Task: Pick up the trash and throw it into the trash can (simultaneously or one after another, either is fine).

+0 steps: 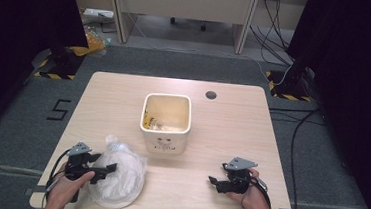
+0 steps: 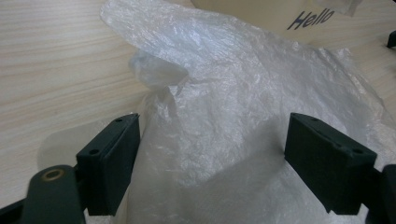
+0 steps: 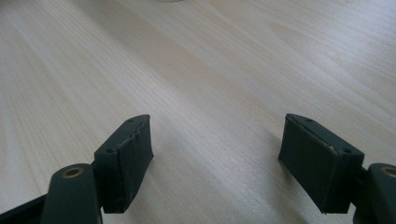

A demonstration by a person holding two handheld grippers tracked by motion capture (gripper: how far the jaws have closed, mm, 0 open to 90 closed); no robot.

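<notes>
Both claws gape wide: our left claw (image 1: 102, 170) straddles the crumpled plastic bag (image 1: 117, 177) without pinching it, our right claw (image 1: 216, 181) holds nothing over bare desk (image 1: 222, 117). We see the bag at the desk's near-left edge, beside the bin (image 1: 166, 120), its knotted neck pointing away from us.

Translucent white bag (image 1: 117, 177), cream bin (image 1: 166, 122), black grippers
</notes>
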